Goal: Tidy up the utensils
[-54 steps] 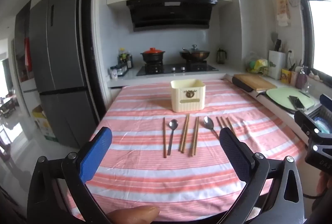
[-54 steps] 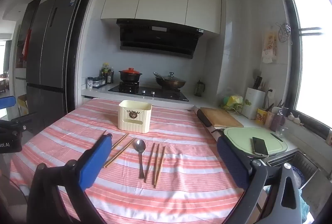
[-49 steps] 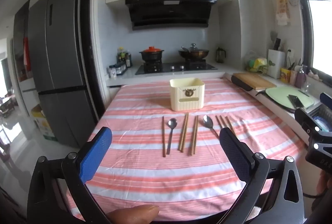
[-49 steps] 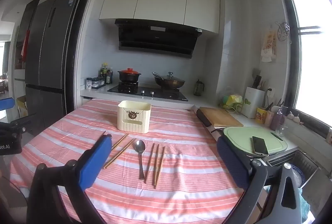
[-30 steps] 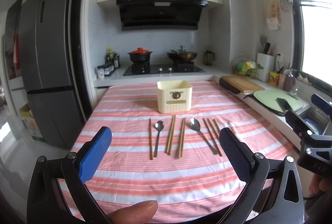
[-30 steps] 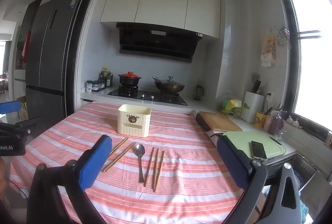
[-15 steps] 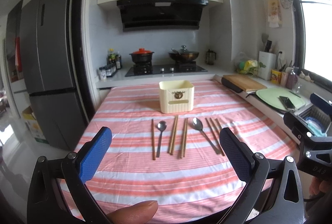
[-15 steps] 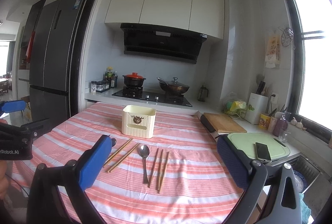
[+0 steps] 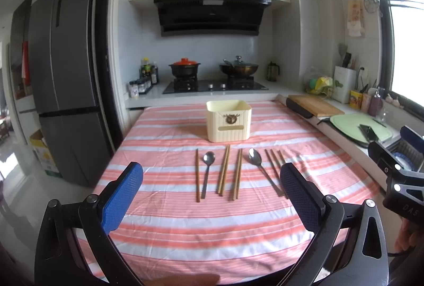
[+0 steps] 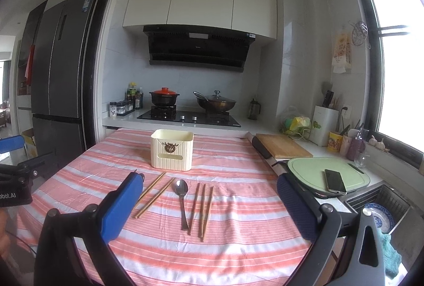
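Utensils lie in a row on the pink-and-white striped tablecloth point(image 9: 185, 222), just in front of a cream holder box point(image 9: 228, 120) that stands upright near the table's far middle. From the left wrist view the row reads, left to right: a single chopstick point(image 9: 197, 174), a small spoon point(image 9: 207, 171) with its bowl toward the box, a chopstick pair point(image 9: 224, 170), a second chopstick pair point(image 9: 237, 174), a larger spoon point(image 9: 262, 170) angled with its handle running right, and three more chopsticks point(image 9: 275, 161) beside it (their near ends are hidden behind a finger pad).

Nothing touches the box; the closest chopstick tips sit just short of its front wall.

Both tools hover over the near edge of the table, well apart from the utensils. The left gripper point(image 9: 212, 196) has its blue pads spread wide with nothing between them. The right gripper point(image 10: 209, 206) is likewise spread wide and empty.

Beyond the table sit a stove point(image 9: 213, 84) with a red-lidded pot point(image 9: 184, 67) and a wok point(image 9: 238, 68). A wooden cutting board point(image 10: 282, 147) and a green board point(image 10: 312, 169) carrying a phone point(image 10: 335, 181) lie on the counter to the right.
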Motion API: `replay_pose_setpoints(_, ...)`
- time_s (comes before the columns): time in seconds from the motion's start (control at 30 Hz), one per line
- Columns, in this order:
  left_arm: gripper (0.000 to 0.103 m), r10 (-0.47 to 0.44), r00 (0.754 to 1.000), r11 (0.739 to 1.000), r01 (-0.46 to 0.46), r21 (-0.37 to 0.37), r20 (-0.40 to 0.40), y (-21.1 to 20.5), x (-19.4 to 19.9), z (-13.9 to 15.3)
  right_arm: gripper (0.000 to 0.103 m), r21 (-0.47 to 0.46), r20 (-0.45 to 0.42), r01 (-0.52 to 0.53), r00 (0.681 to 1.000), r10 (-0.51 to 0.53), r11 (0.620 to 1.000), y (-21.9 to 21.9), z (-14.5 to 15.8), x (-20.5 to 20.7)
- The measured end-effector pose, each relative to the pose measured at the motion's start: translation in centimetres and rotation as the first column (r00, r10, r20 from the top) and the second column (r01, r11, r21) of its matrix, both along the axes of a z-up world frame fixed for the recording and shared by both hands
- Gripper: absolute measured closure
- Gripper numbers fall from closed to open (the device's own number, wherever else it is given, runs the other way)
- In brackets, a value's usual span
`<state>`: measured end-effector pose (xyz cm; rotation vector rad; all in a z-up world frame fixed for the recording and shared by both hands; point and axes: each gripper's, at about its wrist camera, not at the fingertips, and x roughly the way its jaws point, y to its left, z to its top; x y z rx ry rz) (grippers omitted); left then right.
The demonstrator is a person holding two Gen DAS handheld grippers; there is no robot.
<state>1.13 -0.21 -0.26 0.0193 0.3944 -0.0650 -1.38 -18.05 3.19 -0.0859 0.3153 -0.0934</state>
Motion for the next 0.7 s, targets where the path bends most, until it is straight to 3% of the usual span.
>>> replay_pose_setpoints(0.7, 0.000, -0.006, 1.000, 1.000, 0.005, -0.004, -0.025, 0.17, 0.97, -0.69, 0.000, 0.007, -0.033, 0.049, 0.998, -0.049, 0.999, -0.34, -0.52, 0.65)
